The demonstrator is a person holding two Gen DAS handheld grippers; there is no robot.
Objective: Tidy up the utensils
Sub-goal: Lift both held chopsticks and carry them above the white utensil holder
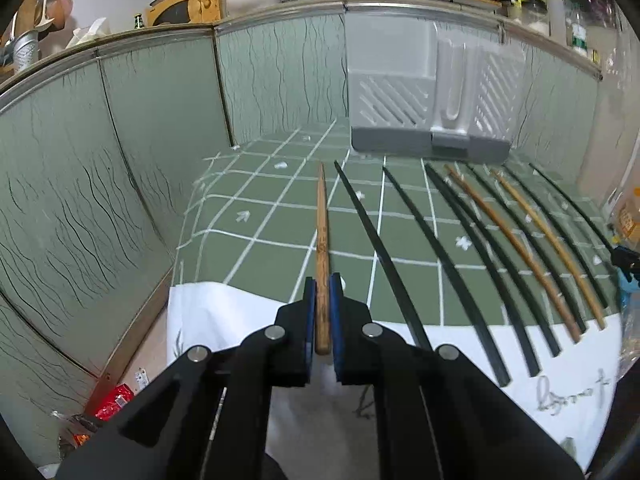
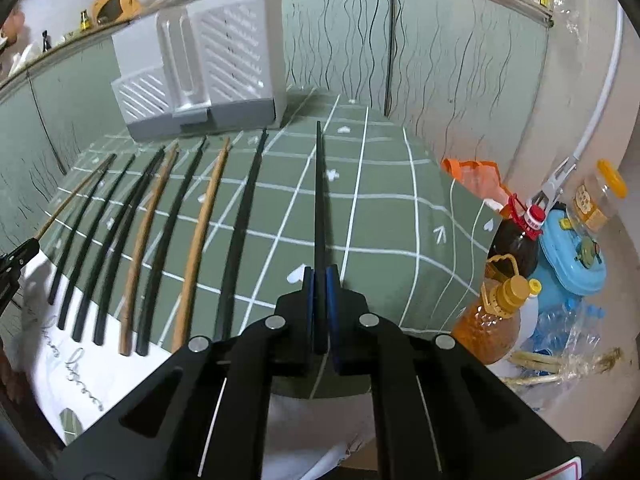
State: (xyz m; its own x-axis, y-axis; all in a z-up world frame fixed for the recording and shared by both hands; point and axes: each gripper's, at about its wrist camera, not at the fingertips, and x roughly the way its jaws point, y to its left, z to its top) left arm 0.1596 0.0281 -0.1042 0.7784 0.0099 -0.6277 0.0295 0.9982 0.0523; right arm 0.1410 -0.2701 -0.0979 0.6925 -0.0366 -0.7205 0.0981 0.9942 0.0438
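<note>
My left gripper (image 1: 322, 280) is shut on the thick end of a brown wooden chopstick (image 1: 321, 240), which points ahead over the green checked cloth (image 1: 280, 216). My right gripper (image 2: 320, 274) is shut on a black chopstick (image 2: 319, 184) that also points straight ahead. Several more black and brown chopsticks (image 1: 472, 256) lie side by side on the cloth between the two grippers. A white and grey slotted utensil holder (image 1: 430, 92) stands at the back of the table; in the right wrist view the utensil holder (image 2: 208, 68) is at upper left.
Green panels (image 1: 120, 168) wall in the table's left and back sides. To the right of the table stand a dark bottle (image 2: 516, 236), an amber oil bottle (image 2: 492, 324), a blue container (image 2: 572, 256) and a jar (image 2: 596, 196). A shelf with pots runs behind the panels.
</note>
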